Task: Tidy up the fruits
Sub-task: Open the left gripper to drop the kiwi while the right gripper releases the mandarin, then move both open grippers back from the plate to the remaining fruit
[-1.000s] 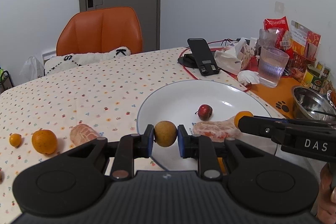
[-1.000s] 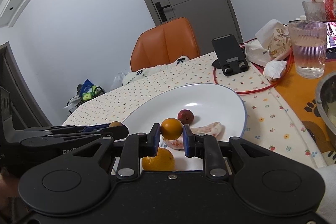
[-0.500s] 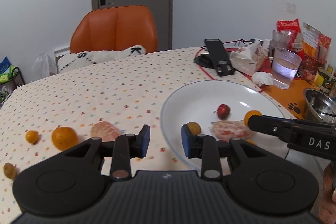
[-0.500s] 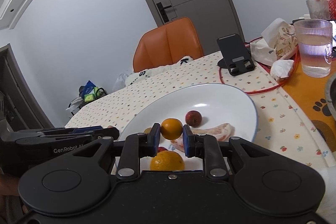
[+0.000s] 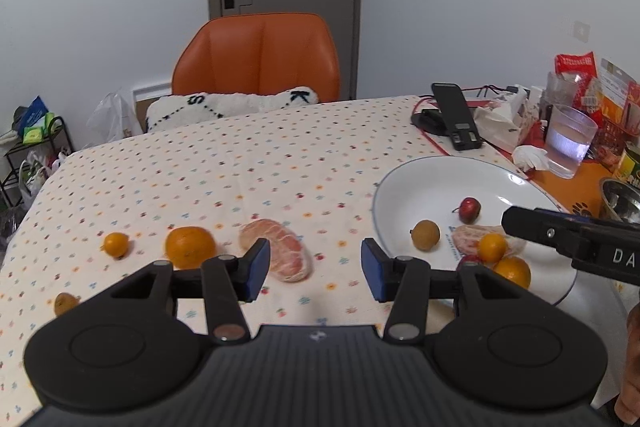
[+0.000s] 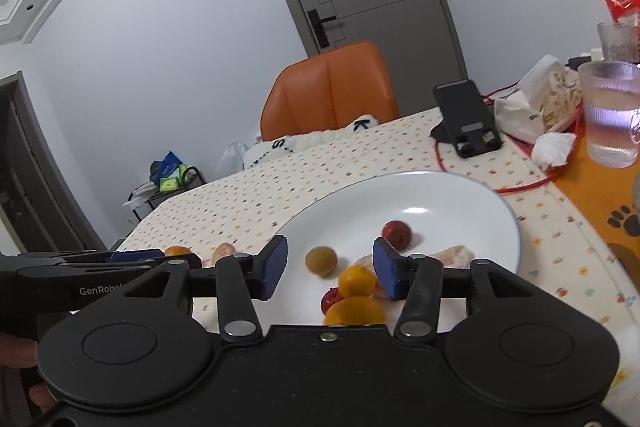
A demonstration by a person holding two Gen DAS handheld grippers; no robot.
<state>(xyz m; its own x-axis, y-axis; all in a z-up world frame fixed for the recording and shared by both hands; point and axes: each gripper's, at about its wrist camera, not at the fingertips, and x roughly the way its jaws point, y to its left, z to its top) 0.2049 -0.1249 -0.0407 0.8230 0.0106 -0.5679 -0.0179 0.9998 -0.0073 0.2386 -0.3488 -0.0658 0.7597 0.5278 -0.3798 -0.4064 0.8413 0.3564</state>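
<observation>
Both grippers stand wide open and empty: the left gripper (image 5: 313, 269) above the cloth, the right gripper (image 6: 330, 269) over the white plate (image 5: 424, 183). Next, centre the left fingers round the peeled pomelo segment (image 5: 280, 251) lying on the tablecloth (image 5: 240, 179); close gently, since the flesh probably bruises; lift clear before crossing the rim.

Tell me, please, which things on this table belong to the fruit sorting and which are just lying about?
Belong to the job:
white plate
brown fruit, red fruit, both on the plate
peeled segment, orange, small orange, on the cloth

Lying about:
phone stand
water glass
crumpled tissue
steel bowl
</observation>
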